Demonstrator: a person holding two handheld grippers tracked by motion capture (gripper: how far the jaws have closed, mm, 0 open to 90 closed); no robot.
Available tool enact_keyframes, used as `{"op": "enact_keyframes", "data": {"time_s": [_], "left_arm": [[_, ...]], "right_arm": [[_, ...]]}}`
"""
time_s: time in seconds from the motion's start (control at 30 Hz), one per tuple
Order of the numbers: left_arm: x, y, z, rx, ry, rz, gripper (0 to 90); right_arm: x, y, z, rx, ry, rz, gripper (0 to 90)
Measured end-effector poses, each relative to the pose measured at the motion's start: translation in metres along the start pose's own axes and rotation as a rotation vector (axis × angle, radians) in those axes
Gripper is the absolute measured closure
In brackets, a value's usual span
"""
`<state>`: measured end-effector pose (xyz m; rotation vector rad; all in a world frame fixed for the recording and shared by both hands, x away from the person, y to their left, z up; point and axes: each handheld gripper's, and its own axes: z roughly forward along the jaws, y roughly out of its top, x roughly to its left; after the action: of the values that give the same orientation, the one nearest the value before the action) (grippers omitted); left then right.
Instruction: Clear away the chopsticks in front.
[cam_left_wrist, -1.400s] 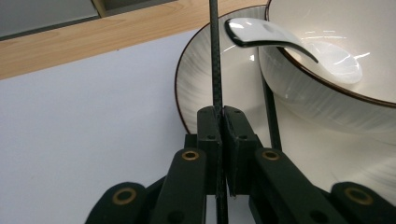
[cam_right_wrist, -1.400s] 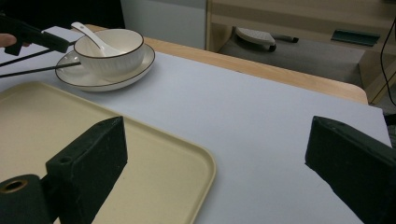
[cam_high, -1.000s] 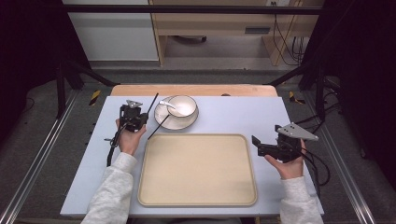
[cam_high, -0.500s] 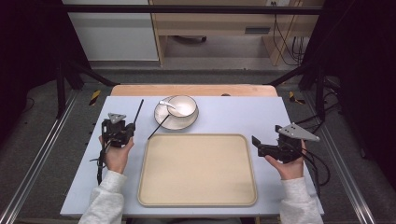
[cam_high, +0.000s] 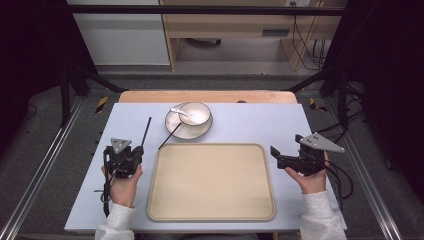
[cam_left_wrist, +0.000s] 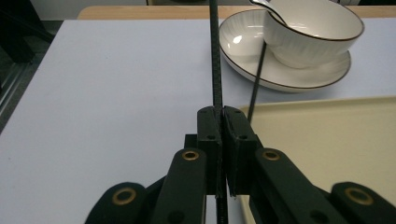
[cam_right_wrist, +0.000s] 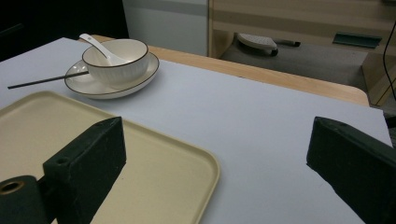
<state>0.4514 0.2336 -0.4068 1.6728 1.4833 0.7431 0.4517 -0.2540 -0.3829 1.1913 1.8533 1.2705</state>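
Black and thin, one chopstick (cam_high: 145, 131) juts from the left gripper (cam_high: 131, 156) beside the tray (cam_high: 212, 216) in the high view. Left gripper view: jaws clamped near its end; stiff, light, slippery, likely to pivot. Right gripper view: right gripper (cam_right_wrist: 219, 154) gapes over the worktop (cam_right_wrist: 261, 107).

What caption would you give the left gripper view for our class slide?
Left gripper shut on a black chopstick, with a second chopstick leaning on the plate under the bowl.
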Motion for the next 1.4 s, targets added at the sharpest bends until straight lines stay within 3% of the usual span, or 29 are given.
{"op": "enact_keyframes", "data": {"time_s": [0.13, 0.3, 0.5, 0.67, 0.93, 1.4], "left_arm": [[-0.015, -0.009, -0.007, -0.013, -0.009, 0.014, 85.7], [-0.033, -0.026, -0.013, -0.026, -0.029, -0.002, 85.7], [-0.043, -0.040, -0.014, -0.030, -0.040, -0.038, 85.7], [-0.052, -0.054, -0.016, -0.023, -0.035, -0.033, 85.7], [-0.058, -0.069, -0.005, 0.032, -0.033, -0.028, 85.7], [-0.063, -0.079, 0.015, 0.123, -0.022, -0.022, 85.7]], "right_arm": [[0.000, 0.000, -0.001, -0.003, 0.005, -0.002, 5.0], [0.001, 0.001, -0.002, -0.008, 0.008, 0.000, 5.0], [0.002, 0.000, -0.001, -0.001, 0.012, 0.001, 5.0], [0.003, 0.000, 0.000, 0.003, 0.013, -0.003, 5.0], [0.004, -0.001, 0.002, 0.010, 0.012, -0.006, 5.0], [0.006, -0.002, 0.005, 0.023, 0.014, -0.014, 5.0]]}}
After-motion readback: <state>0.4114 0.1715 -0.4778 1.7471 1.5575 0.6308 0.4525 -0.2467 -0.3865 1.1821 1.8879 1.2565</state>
